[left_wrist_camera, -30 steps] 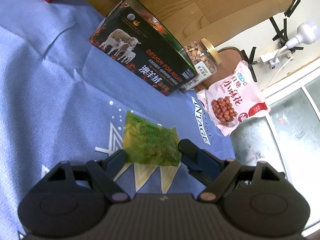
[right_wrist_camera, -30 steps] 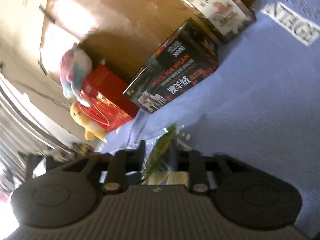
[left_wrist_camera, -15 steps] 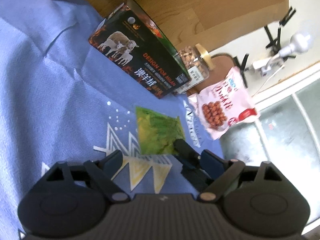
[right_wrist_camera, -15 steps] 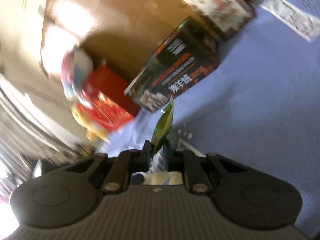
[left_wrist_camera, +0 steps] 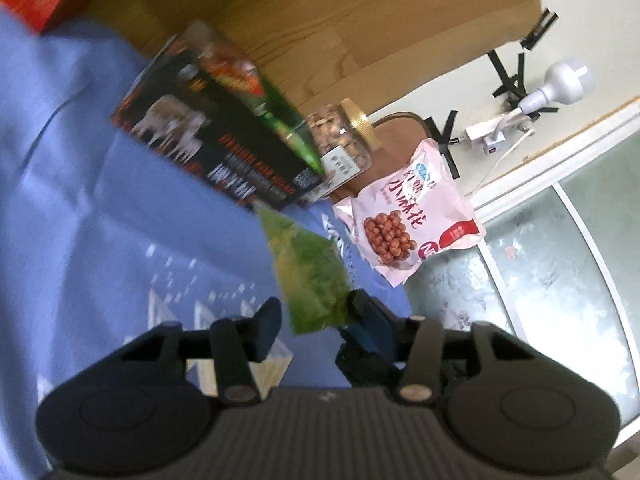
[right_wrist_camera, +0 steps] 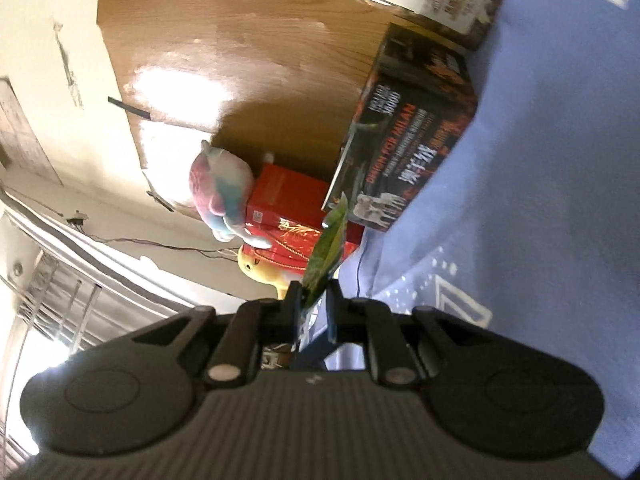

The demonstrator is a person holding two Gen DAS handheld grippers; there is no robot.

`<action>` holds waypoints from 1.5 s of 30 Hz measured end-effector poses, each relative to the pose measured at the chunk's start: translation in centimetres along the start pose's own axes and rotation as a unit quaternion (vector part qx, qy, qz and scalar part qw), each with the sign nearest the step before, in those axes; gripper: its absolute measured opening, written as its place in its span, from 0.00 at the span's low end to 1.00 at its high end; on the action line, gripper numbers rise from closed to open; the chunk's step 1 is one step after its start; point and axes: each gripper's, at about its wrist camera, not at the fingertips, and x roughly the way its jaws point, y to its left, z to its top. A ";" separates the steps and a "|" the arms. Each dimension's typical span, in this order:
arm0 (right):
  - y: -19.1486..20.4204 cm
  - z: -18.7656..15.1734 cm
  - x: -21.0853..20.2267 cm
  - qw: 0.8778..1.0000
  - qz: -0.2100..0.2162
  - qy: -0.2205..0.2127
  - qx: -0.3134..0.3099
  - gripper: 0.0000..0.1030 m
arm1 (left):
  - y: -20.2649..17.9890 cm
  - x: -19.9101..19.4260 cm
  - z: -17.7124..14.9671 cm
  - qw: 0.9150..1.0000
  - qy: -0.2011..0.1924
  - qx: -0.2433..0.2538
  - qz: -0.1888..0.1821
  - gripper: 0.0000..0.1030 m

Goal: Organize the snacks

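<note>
A green snack packet (right_wrist_camera: 326,250) is pinched edge-on between the fingers of my right gripper (right_wrist_camera: 312,306), lifted above the blue cloth. In the left wrist view the same green packet (left_wrist_camera: 310,276) hangs in front of my left gripper (left_wrist_camera: 314,322), whose fingers stand apart around its lower edge without clamping it. A dark box with sheep print (left_wrist_camera: 224,148), a glass jar of nuts with a gold lid (left_wrist_camera: 340,140) and a pink peanut bag (left_wrist_camera: 412,216) lie beyond on the cloth.
The blue cloth (left_wrist_camera: 100,240) covers the surface against a wooden board (left_wrist_camera: 320,20). A red box (right_wrist_camera: 296,216) and plush toys (right_wrist_camera: 224,196) sit at the far end. A lamp (left_wrist_camera: 560,84) and frosted glass (left_wrist_camera: 560,280) are to the right.
The right gripper has closed on the green packet and lifted it off the cloth, turning it upright. The left gripper has drawn back slightly and stays open.
</note>
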 end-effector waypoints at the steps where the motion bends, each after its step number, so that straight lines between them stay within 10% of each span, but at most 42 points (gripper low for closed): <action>1: 0.7 0.5 0.4 1.000 -0.006 0.002 -0.015 0.15 | -0.7 0.3 0.7 1.000 -0.002 0.014 0.003 0.44; 13: 5.2 10.4 10.0 0.975 -0.136 -0.019 -0.173 0.22 | -2.5 5.6 12.1 0.990 -0.055 0.070 0.112 0.51; 24: 5.7 8.4 9.2 0.934 -0.227 -0.048 -0.270 0.40 | -0.6 6.0 12.6 0.982 -0.074 0.055 0.165 0.61; 32: 5.7 2.5 3.5 0.933 -0.228 -0.096 -0.261 0.40 | -4.4 2.2 7.7 0.975 -0.100 0.102 0.171 0.67; 45: 7.3 -8.0 -0.7 0.915 -0.271 -0.097 -0.284 0.51 | -9.6 -1.8 -5.8 0.923 -0.116 0.210 0.299 0.98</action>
